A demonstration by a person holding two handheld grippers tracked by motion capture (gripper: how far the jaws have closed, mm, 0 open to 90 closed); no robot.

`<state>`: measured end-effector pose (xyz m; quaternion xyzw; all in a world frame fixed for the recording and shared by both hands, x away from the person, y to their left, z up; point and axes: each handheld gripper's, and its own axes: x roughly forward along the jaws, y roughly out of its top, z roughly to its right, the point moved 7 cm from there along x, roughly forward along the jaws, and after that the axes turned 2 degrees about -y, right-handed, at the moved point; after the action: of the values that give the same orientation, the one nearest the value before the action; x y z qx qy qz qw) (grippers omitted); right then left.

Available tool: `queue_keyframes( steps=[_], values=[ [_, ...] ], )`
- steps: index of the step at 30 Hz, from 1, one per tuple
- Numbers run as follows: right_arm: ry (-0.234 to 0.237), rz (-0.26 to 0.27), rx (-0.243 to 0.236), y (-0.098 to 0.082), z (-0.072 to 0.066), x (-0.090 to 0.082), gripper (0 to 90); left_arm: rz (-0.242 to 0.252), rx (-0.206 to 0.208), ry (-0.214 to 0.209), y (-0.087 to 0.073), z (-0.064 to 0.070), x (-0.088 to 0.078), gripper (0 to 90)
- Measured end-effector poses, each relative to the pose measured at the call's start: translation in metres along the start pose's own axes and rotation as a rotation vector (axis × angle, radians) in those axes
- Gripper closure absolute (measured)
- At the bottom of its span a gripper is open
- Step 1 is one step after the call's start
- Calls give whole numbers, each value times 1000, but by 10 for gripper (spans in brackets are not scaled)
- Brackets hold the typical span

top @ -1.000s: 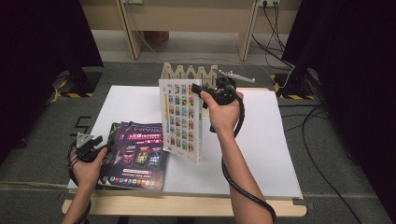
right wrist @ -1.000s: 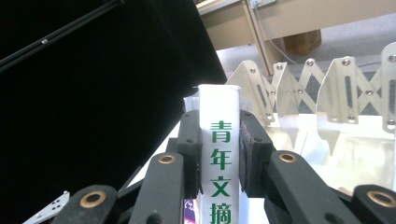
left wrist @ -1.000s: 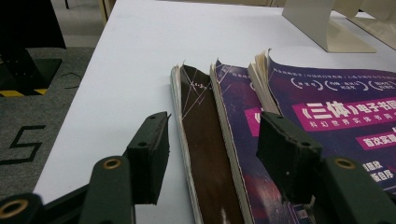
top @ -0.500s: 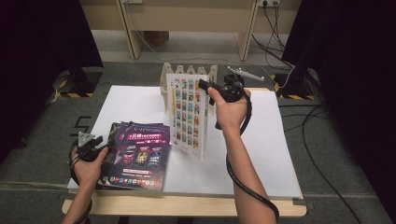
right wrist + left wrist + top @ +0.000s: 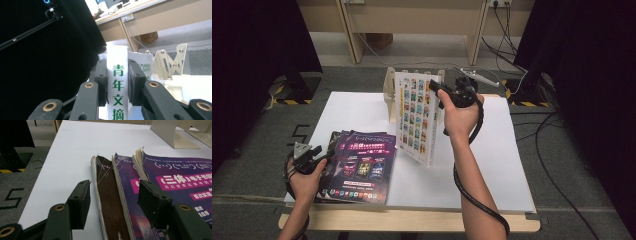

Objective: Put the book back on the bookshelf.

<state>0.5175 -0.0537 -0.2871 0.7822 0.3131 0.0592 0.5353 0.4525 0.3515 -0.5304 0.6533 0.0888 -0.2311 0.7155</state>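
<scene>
Looking down from the high view, the right gripper [image 5: 435,91] grasps a thick magazine [image 5: 417,118] by its spine edge and holds it upright above the white table [image 5: 512,165], its long axis running from the near side toward the far wooden rack [image 5: 390,89]. That rack sits just beyond the book's far edge, so the coming move likely turns on lining the spine up with one of the rack's slots, and the right hand is by far the nearer one. At the near left, the left gripper [image 5: 324,156] rests by a stack of purple magazines [image 5: 362,167].

From the left gripper view, its jaws stand released, straddling the stack's fanned edges [image 5: 117,195] without pressing on them.

From the right gripper view, both pads [image 5: 101,82] are clenched on the white spine [image 5: 117,85] with green characters, and the rack [image 5: 170,62] lies ahead to the right.
</scene>
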Motion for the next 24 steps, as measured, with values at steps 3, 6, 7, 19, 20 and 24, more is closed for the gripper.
queue_keyframes(
  steps=[3,6,7,19,20,24],
  values=[
    [-9,0,-13,2,1,1,744,0,-1,1,0,0,0,430],
    [-15,9,-8,5,4,-1,745,-3,4,4,0,0,1,430],
    [-17,13,-9,6,5,-2,744,-7,8,4,0,0,1,430],
    [-66,62,-2,19,18,-16,744,17,6,-1,1,1,-1,429],
    [-72,65,-1,21,20,-17,745,14,7,0,0,1,-1,429],
    [-84,77,-12,24,23,-20,744,9,22,5,0,2,0,431]
  ],
)
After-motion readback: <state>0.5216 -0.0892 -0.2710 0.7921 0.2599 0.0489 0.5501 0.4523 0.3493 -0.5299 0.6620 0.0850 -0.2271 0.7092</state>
